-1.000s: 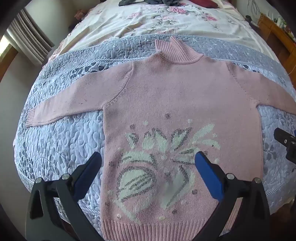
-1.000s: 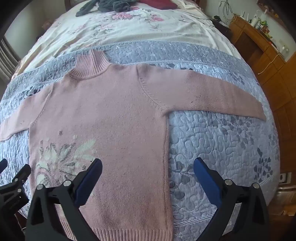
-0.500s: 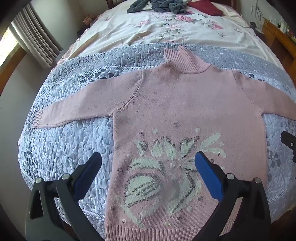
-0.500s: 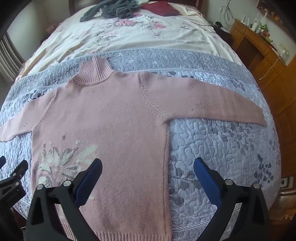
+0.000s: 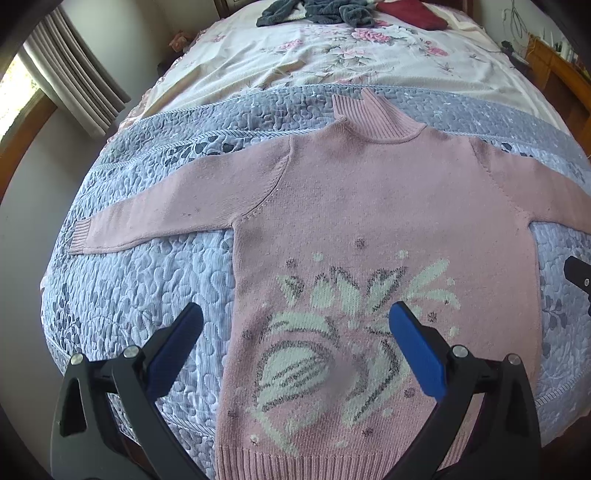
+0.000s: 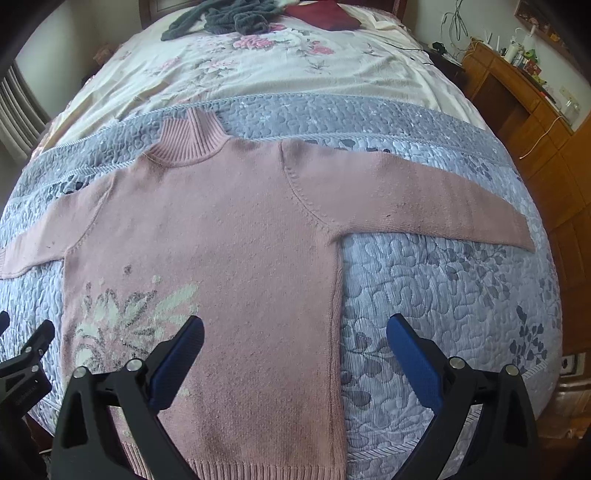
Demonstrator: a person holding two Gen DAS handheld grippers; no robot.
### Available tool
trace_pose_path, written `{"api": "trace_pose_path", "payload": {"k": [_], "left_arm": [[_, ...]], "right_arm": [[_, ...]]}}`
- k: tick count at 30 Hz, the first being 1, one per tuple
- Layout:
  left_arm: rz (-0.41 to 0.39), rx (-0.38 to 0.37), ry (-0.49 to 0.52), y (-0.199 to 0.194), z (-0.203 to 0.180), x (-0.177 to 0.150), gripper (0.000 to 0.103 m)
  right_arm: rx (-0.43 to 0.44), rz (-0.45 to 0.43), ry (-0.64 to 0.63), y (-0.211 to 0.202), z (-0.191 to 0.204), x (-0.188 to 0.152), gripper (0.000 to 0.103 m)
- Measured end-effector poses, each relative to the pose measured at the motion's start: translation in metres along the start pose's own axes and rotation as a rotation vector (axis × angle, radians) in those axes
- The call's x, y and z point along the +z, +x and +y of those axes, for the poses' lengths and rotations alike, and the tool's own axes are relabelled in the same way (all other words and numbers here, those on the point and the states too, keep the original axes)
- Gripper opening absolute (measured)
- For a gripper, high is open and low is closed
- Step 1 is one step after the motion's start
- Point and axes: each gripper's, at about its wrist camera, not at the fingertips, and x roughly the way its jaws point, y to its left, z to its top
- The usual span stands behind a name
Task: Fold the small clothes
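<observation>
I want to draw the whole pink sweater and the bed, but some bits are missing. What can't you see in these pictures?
- Pink sweater: in the left wrist view its right sleeve runs off the edge.
- Left cuff: cut by the edge in the right wrist view.
- Hem: partly behind the right gripper.
- Flower pattern: a blurred patch near its middle.
- Shelf items: too small to name.
- Grey clothes: bunched, type unclear.

Left hand-held gripper (image 5: pixel 295 332) sits at bottom of frame, blue-padded fingers (image 5: pixel 177 350) spread wide, nothing between them. Right hand-held gripper (image 6: pixel 295 339) likewise at bottom of frame, fingers (image 6: pixel 413 358) wide apart, empty. Each one's black tip pokes into the other's view at the frame edge.
</observation>
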Motion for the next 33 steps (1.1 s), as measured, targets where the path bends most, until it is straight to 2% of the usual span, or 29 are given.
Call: {"api": "trace_pose_path", "payload": {"k": [33], "left_arm": [[-0.001, 0.013, -0.017, -0.0013, 0.0059, -0.0022, 0.100]], "right_arm": [[0.009, 0.001, -0.003, 0.0008, 0.0067, -0.0008, 0.099]]}}
